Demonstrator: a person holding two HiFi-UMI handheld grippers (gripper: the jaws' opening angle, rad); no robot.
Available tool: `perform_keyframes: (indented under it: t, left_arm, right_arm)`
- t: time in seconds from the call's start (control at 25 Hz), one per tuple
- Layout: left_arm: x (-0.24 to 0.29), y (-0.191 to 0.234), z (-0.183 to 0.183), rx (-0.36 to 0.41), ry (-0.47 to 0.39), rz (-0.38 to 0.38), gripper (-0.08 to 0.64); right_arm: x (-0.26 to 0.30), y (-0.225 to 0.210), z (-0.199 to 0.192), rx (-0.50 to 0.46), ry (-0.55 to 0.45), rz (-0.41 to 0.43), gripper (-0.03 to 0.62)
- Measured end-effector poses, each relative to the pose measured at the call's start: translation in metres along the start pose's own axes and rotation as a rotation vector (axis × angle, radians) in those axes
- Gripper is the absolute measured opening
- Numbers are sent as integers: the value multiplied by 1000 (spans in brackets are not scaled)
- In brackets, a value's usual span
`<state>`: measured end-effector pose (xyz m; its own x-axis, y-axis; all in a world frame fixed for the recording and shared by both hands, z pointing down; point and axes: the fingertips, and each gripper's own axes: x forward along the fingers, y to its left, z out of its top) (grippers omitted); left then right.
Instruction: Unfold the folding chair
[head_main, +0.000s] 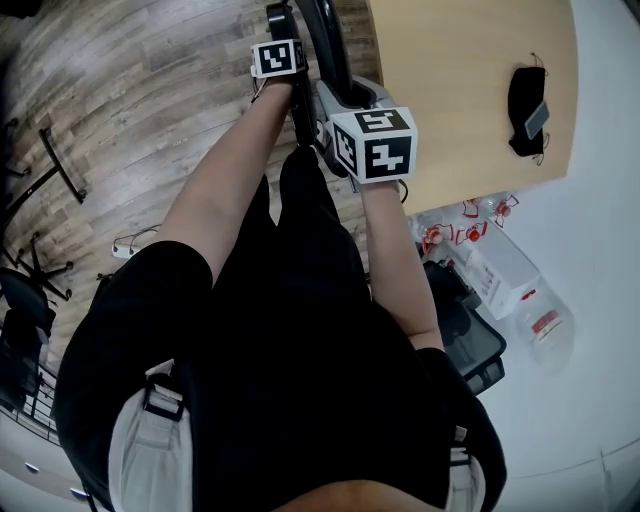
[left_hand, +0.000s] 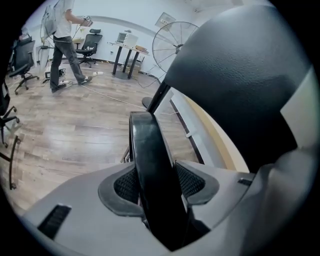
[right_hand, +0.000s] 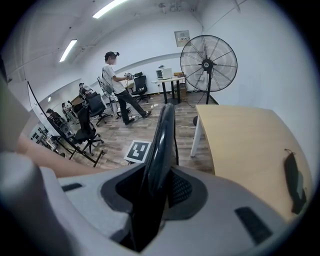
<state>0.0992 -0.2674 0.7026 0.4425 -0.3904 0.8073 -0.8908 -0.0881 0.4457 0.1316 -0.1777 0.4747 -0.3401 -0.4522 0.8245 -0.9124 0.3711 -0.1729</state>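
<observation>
The left hand-held gripper (left_hand: 159, 182) is clamped on a black frame tube of the folding chair (left_hand: 148, 145), with the ribbed pads (left_hand: 192, 182) pressed against the tube from both sides. The right hand-held gripper (right_hand: 156, 186) is closed in the same way on a black tube of the chair, which runs from between the jaws towards 12 o'clock in the right gripper view.

In the head view both grippers are held out in front of the person at about 12 o'clock. The left cube (head_main: 278, 58) is set at 11 o'clock of the right cube (head_main: 372, 143), and the chair's dark frame is seen between them. The frame is seen edge-on over the wooden floor (head_main: 150, 120), and its seat cannot be made out.

A light wooden desk (head_main: 470, 80) is placed just beside the chair, at 1 o'clock in the head view. A dark flat object (head_main: 527, 110) is laid near the desk's far edge. Clear packages (head_main: 500, 265) are scattered on the floor at 3 o'clock.

Further out, in the right gripper view, a tall floor fan (right_hand: 208, 62) is stood at 1 o'clock behind the desk. A person (right_hand: 117, 85) is seen at 11 o'clock, and office chairs (right_hand: 85, 130) are grouped at 9 o'clock.
</observation>
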Motion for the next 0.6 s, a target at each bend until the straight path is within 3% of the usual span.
perform_keyframes:
  t: [0.6]
  left_arm:
    - [-16, 40, -6, -43, 20, -71, 192]
  right_arm:
    - [4, 16, 0, -23, 5, 21, 109]
